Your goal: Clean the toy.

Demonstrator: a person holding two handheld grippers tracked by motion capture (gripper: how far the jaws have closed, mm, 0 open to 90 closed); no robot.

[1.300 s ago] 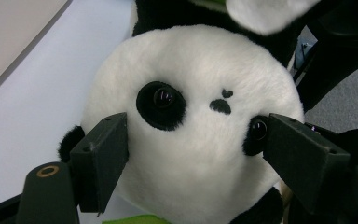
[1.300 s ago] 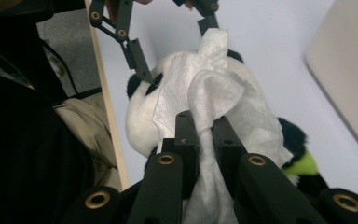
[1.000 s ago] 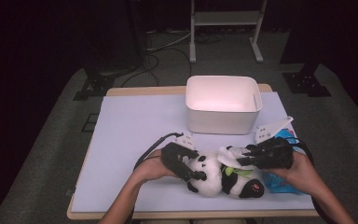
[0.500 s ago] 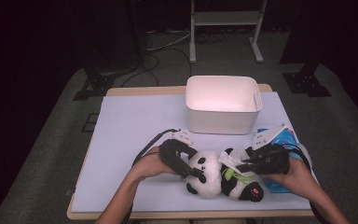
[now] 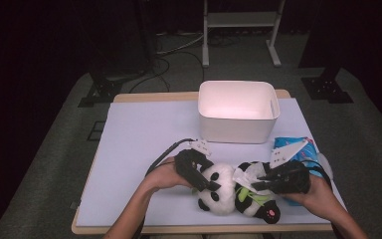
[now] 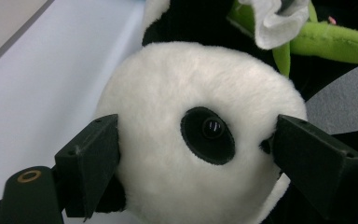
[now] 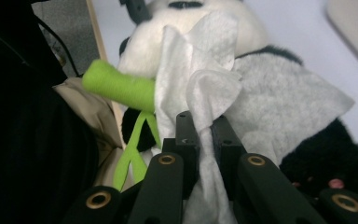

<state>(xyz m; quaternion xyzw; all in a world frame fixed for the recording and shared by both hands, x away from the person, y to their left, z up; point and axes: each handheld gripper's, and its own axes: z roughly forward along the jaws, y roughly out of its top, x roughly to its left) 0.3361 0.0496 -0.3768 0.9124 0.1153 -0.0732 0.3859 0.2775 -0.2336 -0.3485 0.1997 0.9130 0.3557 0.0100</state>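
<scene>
We're at the near edge of the table (image 5: 144, 149), around six o'clock in the high view, where the plush panda (image 5: 229, 191) lies on its side, just short of the white bin (image 5: 238, 110) at twelve. It looks soft and light to us, squashy rather than slippery, so the round head seems the best place to take hold.

The left gripper (image 5: 206, 183) reaches in from eight o'clock, forearm low, jaws angled down at the head. In the left gripper view its jaws stand wide on either side of the panda's face (image 6: 196, 135); they have just been opening, and the pads hardly dent the fur.

The right gripper (image 7: 204, 128) comes from four o'clock, jaws pressed together on a white wipe (image 7: 200, 74), limp and thin, draped over the panda's belly beside the green bamboo (image 7: 119, 86). A blue packet (image 5: 298, 149) sits near it.
</scene>
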